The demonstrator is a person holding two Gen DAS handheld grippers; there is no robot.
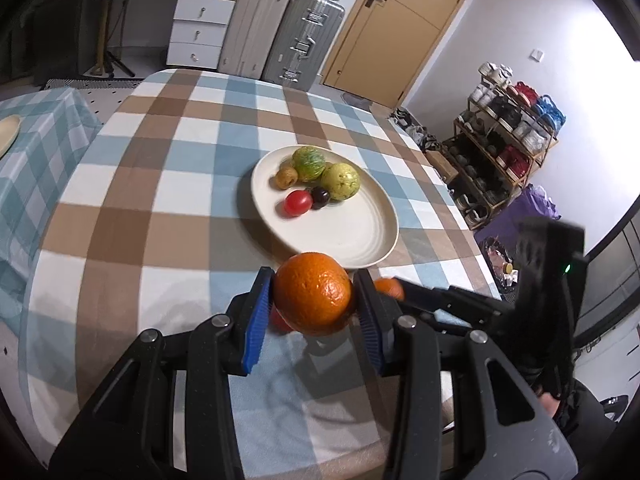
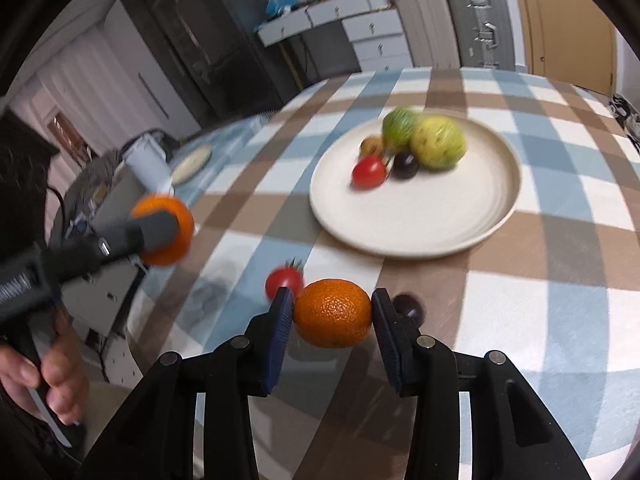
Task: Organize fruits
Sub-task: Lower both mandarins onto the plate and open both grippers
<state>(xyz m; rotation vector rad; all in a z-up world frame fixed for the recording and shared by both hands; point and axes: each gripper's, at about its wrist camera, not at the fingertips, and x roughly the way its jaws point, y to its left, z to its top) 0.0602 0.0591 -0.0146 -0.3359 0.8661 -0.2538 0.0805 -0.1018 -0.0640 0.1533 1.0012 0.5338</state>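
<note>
My left gripper is shut on a large orange and holds it above the table, just short of the white plate. The same orange shows in the right wrist view. My right gripper is shut on a smaller orange; it also shows in the left wrist view. The plate holds a striped green fruit, a yellow-green fruit, a small brown fruit, a red tomato and a dark plum.
A loose red tomato and a dark plum lie on the checked tablecloth near my right gripper. A second table with a plate stands at the left. Suitcases, drawers and a shelf line the room.
</note>
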